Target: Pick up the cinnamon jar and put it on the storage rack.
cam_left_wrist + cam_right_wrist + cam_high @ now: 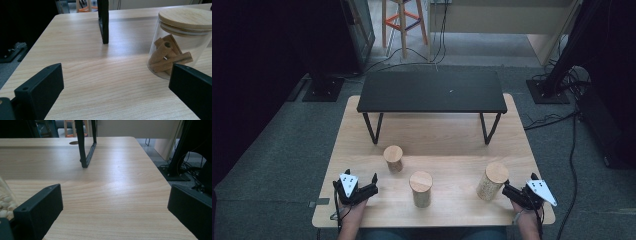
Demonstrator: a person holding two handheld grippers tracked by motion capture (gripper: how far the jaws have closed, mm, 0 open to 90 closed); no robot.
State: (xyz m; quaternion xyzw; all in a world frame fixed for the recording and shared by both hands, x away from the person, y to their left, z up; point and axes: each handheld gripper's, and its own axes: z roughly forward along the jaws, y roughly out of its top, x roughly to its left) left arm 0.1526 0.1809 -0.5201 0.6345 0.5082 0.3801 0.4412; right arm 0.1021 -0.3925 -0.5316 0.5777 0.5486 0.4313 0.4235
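Dark room all round, grey carpet floor (272,150), cables trailing at the right, and a wooden stool (403,22) with orange rungs standing at the back. In the middle sits the light wooden table (447,137), its grain running side to side, and on its far half stands a low black shelf (432,91) on thin angled legs.

Down on the near half, three jars stand in a loose row, all upright, long axes vertical, wooden lids facing up. Biggest is the right jar (492,181), just beside the right gripper (508,190); its fill looks like pale beans in the right gripper view, though only a sliver shows there. The middle jar (421,189) stands between the two hands, nearest the front edge. The left jar (393,158) is smallest and sits farther back; in the left gripper view it holds brown tube-like sticks leaning every which way.

The left gripper (373,182) rests near the front left corner, jaws spread wide, bare tabletop between them. The right gripper's jaws gape likewise, nothing held.
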